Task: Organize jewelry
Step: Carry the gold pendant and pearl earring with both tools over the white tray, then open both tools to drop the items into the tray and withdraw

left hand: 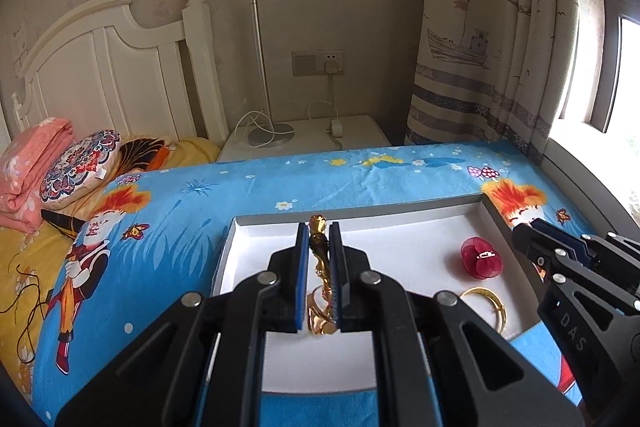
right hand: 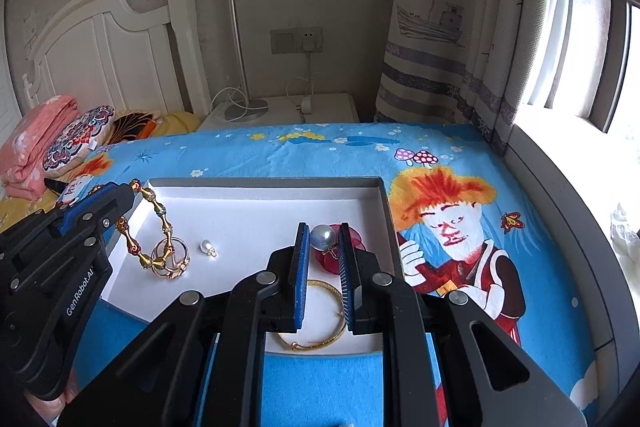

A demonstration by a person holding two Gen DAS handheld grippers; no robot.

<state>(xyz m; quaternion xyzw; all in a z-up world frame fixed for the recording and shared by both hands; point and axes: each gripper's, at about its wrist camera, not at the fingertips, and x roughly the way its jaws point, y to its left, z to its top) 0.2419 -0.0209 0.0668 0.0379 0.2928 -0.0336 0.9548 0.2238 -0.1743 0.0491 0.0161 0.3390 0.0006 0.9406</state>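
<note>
A white tray (right hand: 260,203) lies on the blue cartoon bedsheet. My left gripper (left hand: 319,231) is shut on a gold beaded bracelet (left hand: 319,251). In the right wrist view the bracelet (right hand: 160,215) hangs as a loop from the left gripper (right hand: 129,189), over the tray's left side, its low end by two gold rings (right hand: 174,259). My right gripper (right hand: 324,234) is shut on a large grey pearl (right hand: 323,237) above a red fabric flower (right hand: 326,263). A gold bangle (right hand: 320,311) and a small white pearl charm (right hand: 208,248) lie in the tray.
Beside the bed stand a white headboard (left hand: 112,67) and a nightstand (left hand: 320,135) with a lamp and charger cables. A patterned pillow (left hand: 80,163) and folded pink blanket (left hand: 32,163) sit at far left. A curtain (right hand: 460,27) and window ledge (right hand: 560,195) border the right.
</note>
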